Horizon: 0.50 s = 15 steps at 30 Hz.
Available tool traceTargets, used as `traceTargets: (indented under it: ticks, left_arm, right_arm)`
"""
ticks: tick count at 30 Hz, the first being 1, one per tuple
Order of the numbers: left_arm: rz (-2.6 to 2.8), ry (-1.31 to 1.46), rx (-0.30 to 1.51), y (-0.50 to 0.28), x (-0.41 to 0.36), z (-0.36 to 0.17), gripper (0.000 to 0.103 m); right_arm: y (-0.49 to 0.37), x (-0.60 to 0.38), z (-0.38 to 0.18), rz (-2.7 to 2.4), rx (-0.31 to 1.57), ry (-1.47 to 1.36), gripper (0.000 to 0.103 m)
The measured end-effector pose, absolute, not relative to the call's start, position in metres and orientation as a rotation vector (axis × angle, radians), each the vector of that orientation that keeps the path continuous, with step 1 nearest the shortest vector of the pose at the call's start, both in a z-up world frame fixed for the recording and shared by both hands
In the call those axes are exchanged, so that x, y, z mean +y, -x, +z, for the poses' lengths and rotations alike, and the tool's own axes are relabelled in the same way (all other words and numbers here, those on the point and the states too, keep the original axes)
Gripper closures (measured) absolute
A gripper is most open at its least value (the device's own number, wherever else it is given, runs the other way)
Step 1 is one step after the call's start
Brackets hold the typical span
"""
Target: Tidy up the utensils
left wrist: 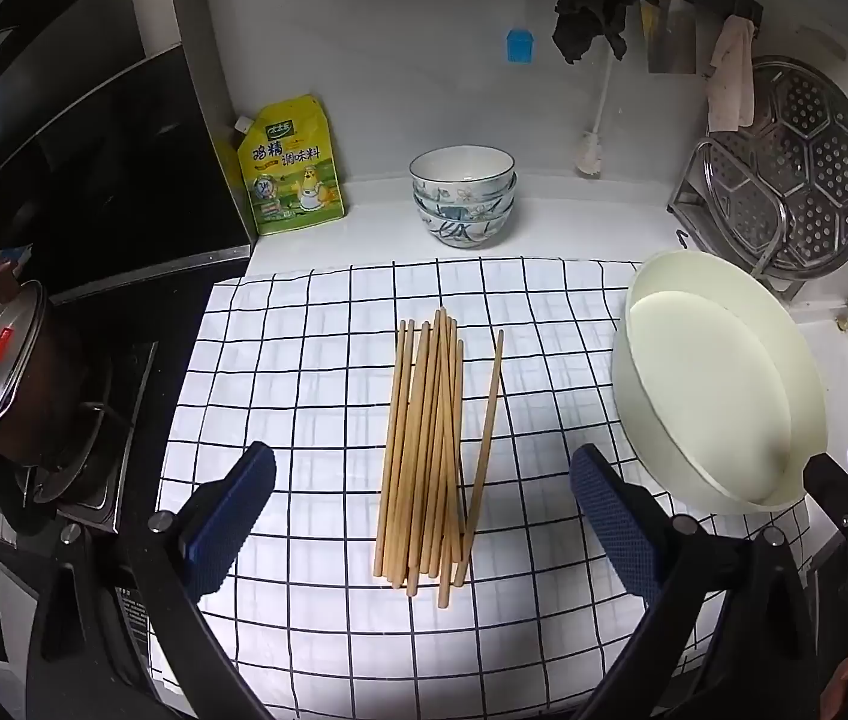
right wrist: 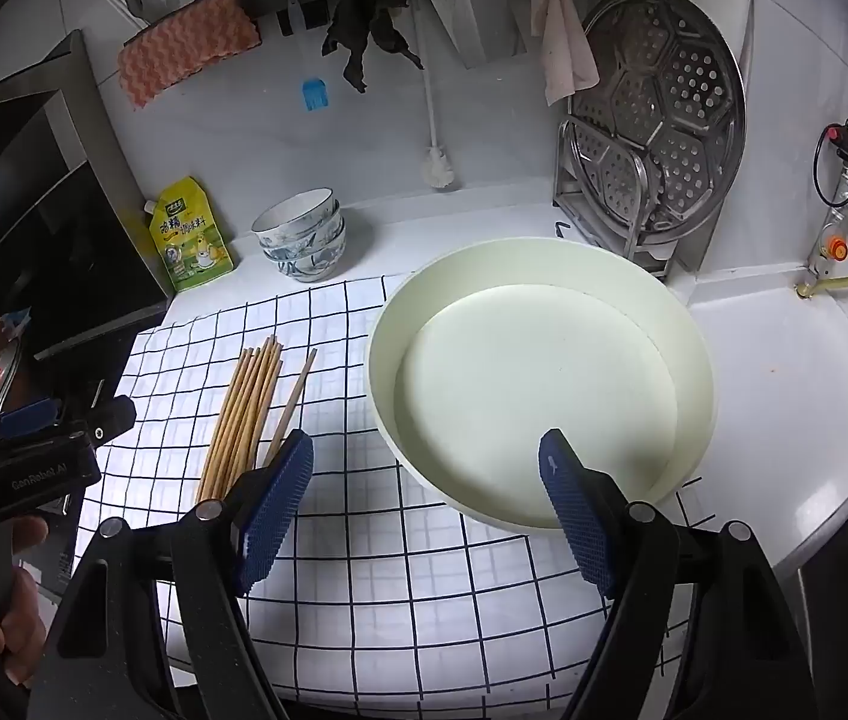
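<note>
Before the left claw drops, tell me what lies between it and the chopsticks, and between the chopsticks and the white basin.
Nothing visible. The left claw is open above the chopsticks, with only air between. Between the bundle and the white basin to its right lies only bare checked cloth. The right claw hovers open at the basin's near rim.

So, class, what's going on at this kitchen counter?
A person holds a gripper in each hand, both open and holding nothing. The left gripper faces a bundle of wooden chopsticks lying on the checked cloth. The right gripper faces the empty cream basin beside them. Nothing has been picked up yet.
</note>
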State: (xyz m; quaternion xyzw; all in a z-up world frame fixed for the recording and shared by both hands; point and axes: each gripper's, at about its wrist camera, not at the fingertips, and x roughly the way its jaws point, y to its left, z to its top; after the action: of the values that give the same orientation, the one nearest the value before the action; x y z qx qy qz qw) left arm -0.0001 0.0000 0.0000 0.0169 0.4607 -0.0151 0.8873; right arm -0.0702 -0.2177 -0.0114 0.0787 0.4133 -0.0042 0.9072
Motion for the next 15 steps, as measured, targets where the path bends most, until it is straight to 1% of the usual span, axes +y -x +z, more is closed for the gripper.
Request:
traceTargets:
  ticks: [15]
  left_arm:
    - [-0.029, -0.052, 0.945, -0.0013, 0.0, 0.0038, 0.006]
  right_arm:
    - [0.0684, -0.217, -0.0114, -0.006, 0.849, -0.156, 0.029]
